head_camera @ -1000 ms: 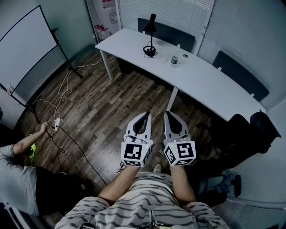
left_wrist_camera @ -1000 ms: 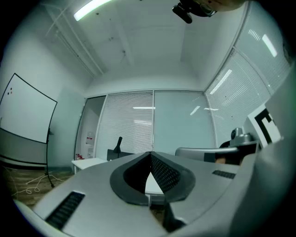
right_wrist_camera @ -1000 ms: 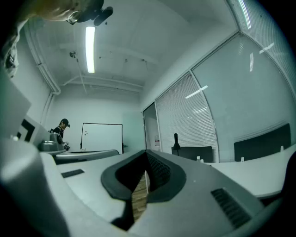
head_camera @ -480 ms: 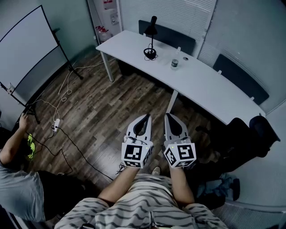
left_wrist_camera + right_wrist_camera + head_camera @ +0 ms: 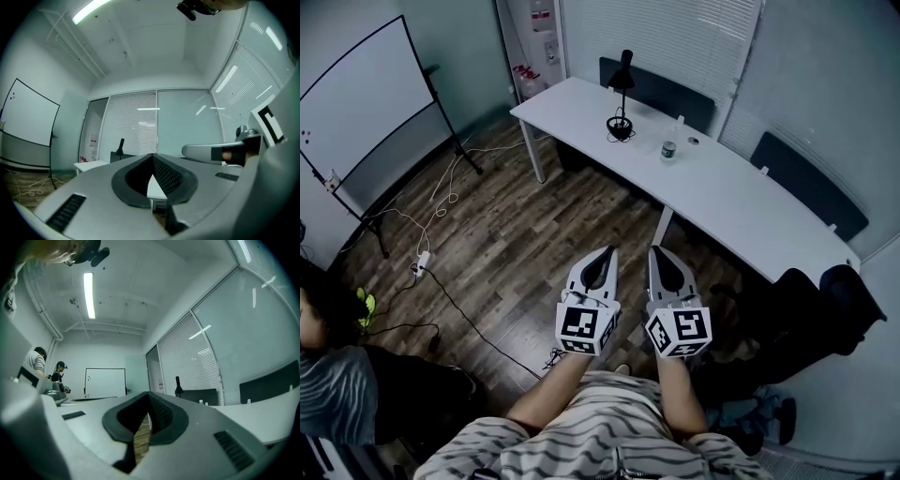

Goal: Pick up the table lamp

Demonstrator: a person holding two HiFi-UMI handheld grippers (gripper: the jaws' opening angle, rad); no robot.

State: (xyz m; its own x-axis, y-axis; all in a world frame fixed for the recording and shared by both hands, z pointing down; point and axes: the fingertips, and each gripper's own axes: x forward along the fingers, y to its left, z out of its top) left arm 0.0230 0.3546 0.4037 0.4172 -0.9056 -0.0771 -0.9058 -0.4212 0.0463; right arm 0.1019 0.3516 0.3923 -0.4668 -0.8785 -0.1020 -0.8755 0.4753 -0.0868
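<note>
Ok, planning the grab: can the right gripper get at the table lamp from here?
Probably not yet. The right gripper sits shut near the person's body, with open wood floor between it and the table lamp far off on the white table. Nothing seems to block the way.

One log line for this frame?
phase: pre-grasp | left gripper: shut, empty | right gripper: shut, empty | table lamp: upright on table, untouched

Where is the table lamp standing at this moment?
In the head view, the table lamp stands near the left end of the white table, towards the top of the picture, just left of a small bottle.
</note>
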